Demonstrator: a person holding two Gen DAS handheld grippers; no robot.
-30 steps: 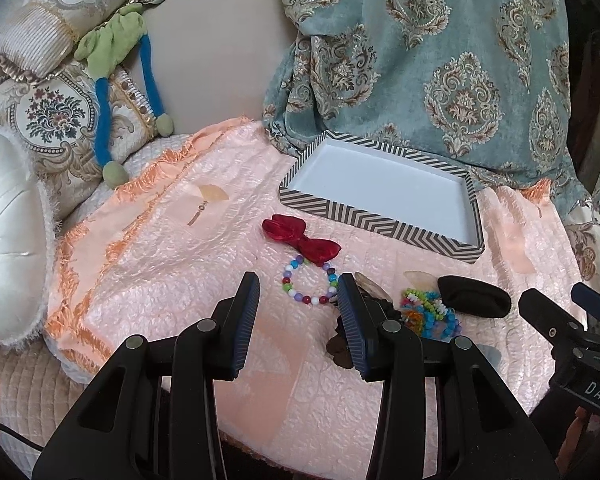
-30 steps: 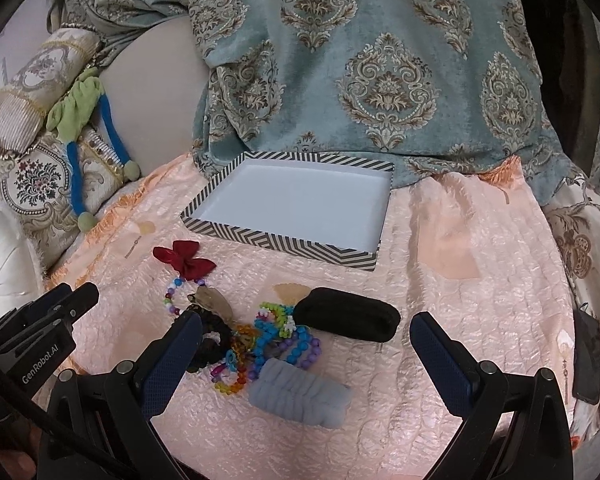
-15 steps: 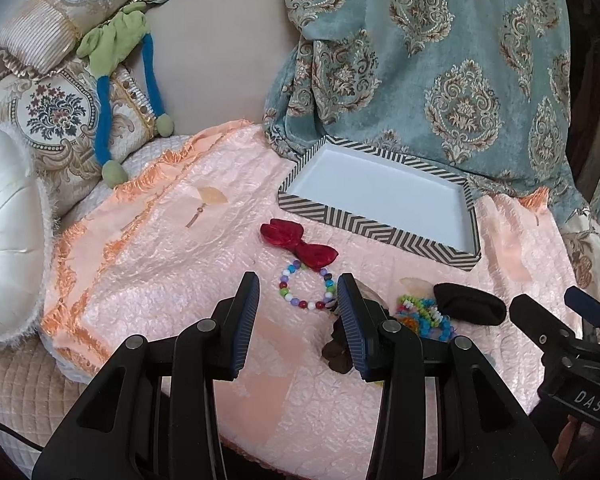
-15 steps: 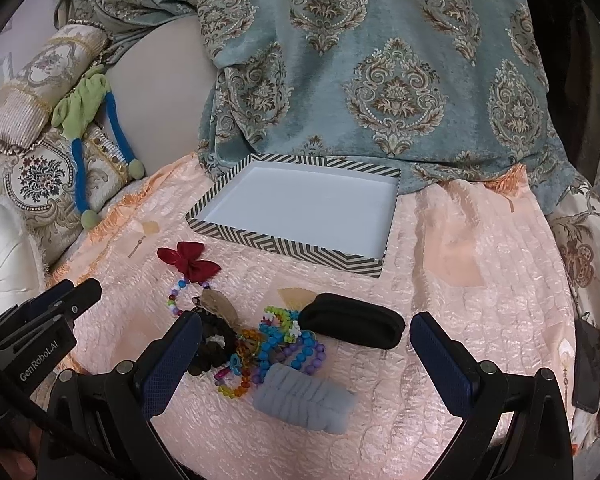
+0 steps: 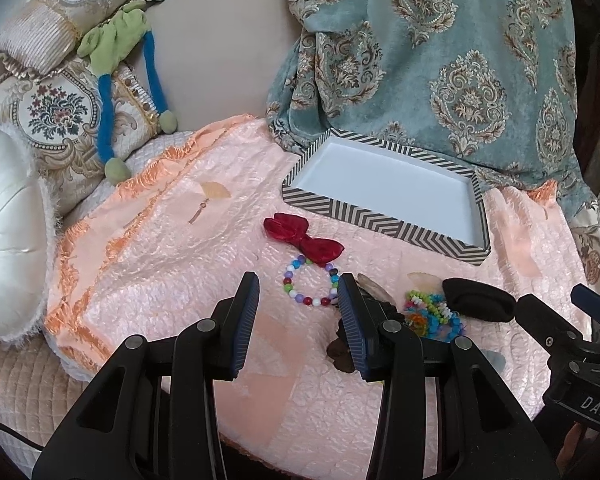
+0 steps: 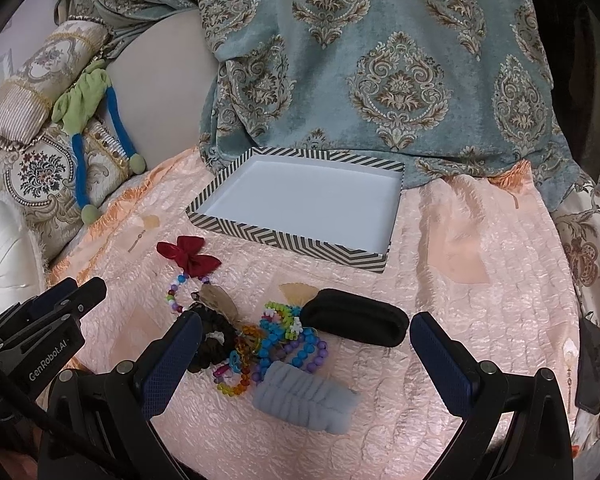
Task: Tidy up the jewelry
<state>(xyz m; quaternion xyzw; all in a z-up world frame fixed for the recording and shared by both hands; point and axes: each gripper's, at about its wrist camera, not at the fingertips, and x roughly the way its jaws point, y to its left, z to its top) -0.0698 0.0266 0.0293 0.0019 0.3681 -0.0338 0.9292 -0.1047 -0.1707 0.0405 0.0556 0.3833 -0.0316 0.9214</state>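
Two grippers are shown parted and empty: the left gripper [image 5: 298, 312] is half open just short of the beaded bracelet [image 5: 311, 283], the right gripper [image 6: 306, 340] spread wide over the bracelet pile [image 6: 272, 344]. Compared with a second ago, both are drawn back slightly, so no pick is judged begun. Beyond, the red bow [image 5: 303, 237] lies with its long axis slanting from far-left to near-right. Farthest, the striped tray [image 5: 384, 218] sits unfilled on the pink quilt [image 5: 160, 248].

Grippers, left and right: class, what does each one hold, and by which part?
Nothing. The left gripper and the right gripper are both open and hold nothing.
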